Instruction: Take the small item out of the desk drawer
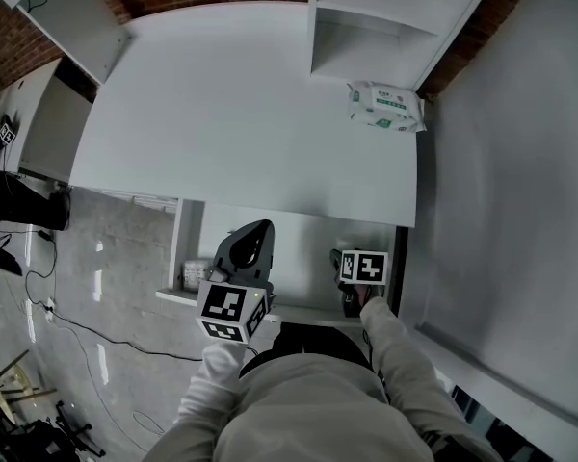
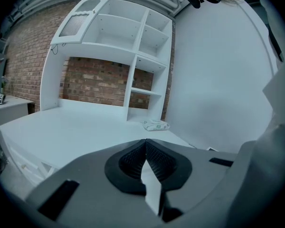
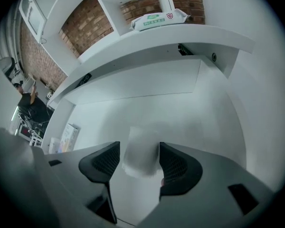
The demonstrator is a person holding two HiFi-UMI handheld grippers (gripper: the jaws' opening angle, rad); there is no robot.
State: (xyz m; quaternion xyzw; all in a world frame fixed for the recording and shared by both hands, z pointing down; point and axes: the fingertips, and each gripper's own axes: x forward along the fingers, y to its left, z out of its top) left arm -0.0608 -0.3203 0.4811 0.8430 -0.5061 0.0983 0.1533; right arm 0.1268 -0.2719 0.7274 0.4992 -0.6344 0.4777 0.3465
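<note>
The white desk drawer point(image 1: 270, 221) stands pulled out under the desk's front edge. In the right gripper view its pale floor point(image 3: 180, 108) fills the frame. A small white item point(image 3: 141, 152), blurred, lies on that floor between my right gripper's point(image 3: 139, 161) jaws. It sits close against the right pad, with a thin gap at the left pad; the jaws stand wide. Seen from the head view, the right gripper point(image 1: 345, 258) reaches into the drawer's right side and hides the item. My left gripper point(image 1: 258, 229) hovers over the drawer's left part, and its pads point(image 2: 146, 148) meet with nothing between them.
A pack of wipes point(image 1: 387, 106) lies on the white desk point(image 1: 241, 114) beside the shelf unit point(image 1: 366, 27). Small boxes point(image 1: 193, 275) stand on a low shelf left of the drawer. A white wall point(image 1: 520, 181) runs along the right. Cables point(image 1: 77, 325) trail over the floor.
</note>
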